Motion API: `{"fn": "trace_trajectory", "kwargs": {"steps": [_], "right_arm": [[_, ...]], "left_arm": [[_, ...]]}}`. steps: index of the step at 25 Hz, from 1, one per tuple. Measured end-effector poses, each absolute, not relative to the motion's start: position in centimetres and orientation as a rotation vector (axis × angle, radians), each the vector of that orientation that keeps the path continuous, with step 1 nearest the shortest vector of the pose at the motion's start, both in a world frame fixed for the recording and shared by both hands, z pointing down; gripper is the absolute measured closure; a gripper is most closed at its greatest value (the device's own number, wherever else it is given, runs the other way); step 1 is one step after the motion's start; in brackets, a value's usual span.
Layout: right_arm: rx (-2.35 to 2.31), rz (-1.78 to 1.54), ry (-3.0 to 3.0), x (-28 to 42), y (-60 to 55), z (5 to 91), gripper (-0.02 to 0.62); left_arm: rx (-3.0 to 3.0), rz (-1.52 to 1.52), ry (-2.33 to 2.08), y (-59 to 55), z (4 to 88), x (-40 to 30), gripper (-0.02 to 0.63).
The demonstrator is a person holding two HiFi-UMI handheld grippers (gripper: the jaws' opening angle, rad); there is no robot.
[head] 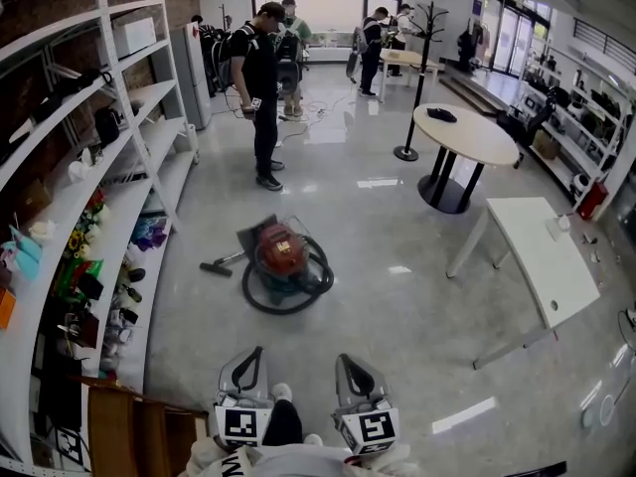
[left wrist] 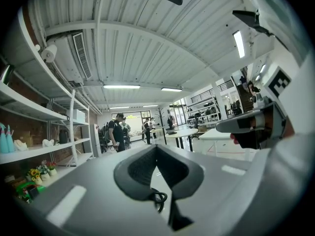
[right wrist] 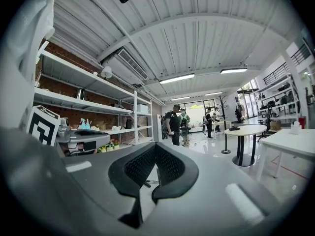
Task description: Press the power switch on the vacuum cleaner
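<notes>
Glossy floor [head: 397, 227] carries the red vacuum cleaner [head: 282, 256], well ahead of both tools and slightly left of centre. The left tool [head: 254, 356] and right tool [head: 344, 362] each have jaws closed together, empty. The left seems marginally nearer, and the switch is too small to pick out.

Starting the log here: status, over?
Left tongs, right tongs shut, empty. Vacuum cleaner on floor ahead, hose looped round it, untouched. Bare floor between.

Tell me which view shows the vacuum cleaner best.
The head view: the whole red vacuum cleaner lies on the floor, its hose coiled around it. The gripper views show at most a dark sliver of it, low in frame.
</notes>
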State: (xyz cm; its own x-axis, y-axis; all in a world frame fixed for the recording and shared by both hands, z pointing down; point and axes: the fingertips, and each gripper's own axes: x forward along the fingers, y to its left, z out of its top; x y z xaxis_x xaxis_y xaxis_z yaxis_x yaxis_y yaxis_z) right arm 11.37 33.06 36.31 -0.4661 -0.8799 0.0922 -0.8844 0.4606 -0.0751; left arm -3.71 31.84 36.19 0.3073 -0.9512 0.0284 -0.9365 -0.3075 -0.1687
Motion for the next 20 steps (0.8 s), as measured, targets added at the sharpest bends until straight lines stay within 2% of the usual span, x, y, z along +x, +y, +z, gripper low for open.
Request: {"fn": "trace_trajectory", "kwargs": {"steps": [20], "right_arm": [[1.611, 0.185, -2.607, 8.9, 22.9, 37.6, 0.597]], "left_arm": [[-2.478, -0.211, 1.752, 21.3, 37.7, -6.6, 0.606]]}}
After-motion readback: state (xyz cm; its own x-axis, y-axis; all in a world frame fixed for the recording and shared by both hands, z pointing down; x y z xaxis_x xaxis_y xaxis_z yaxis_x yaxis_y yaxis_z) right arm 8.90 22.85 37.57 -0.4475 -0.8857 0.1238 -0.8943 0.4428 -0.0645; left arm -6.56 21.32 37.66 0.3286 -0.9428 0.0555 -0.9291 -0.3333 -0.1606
